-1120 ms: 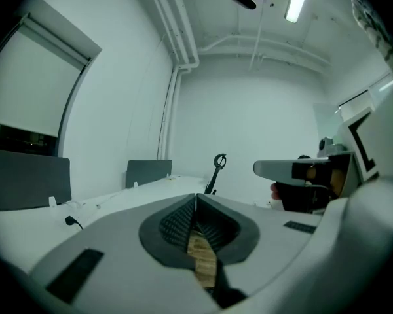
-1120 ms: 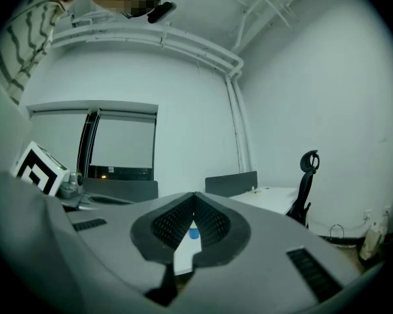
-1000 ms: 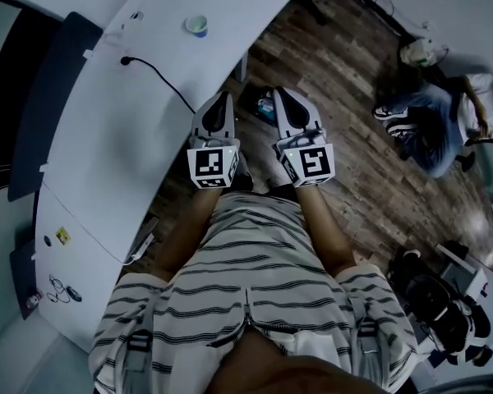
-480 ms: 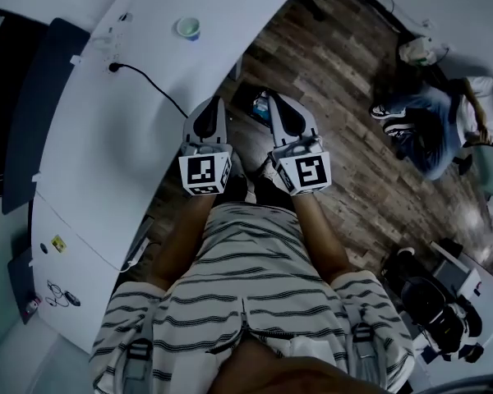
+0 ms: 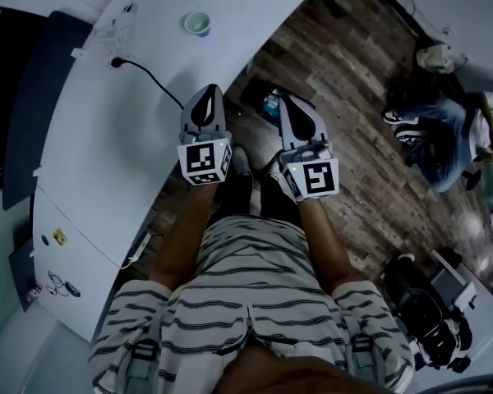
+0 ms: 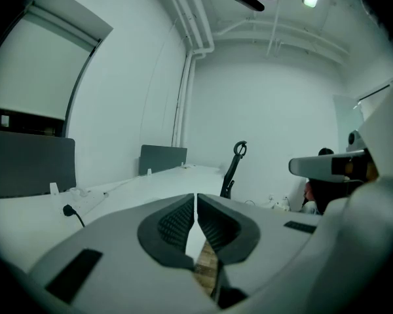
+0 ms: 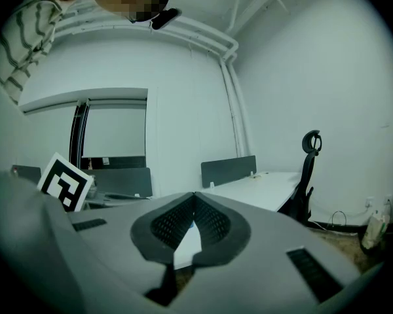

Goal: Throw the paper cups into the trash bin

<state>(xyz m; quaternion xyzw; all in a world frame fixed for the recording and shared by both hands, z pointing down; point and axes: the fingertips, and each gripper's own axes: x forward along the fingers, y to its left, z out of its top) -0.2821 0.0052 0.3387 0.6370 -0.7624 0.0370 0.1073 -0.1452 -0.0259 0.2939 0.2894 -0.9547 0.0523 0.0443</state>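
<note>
Head view: person in striped shirt (image 5: pixel 246 286) holds L gripper (image 5: pixel 209 94) & R gripper (image 5: pixel 284 102) side by side, L at the worktop (image 5: pixel 107 138) edge, R over wood floor (image 5: pixel 353 80). Paper cup (image 5: pixel 196 23) stands upright on worktop, well ahead of L gripper, near black cable (image 5: pixel 152 72). Left gripper view: fingers (image 6: pixel 173 224) together, nothing btwn. Right gripper view: fingers (image 7: pixel 168 224) together, empty; office chair (image 7: pixel 306 169) beyond.

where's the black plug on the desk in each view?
Head view: black plug at upper left, on the white desk.
Left gripper view: lower left, on the desk.
Right gripper view: not in it.
Shared landmark: the white desk.
</note>
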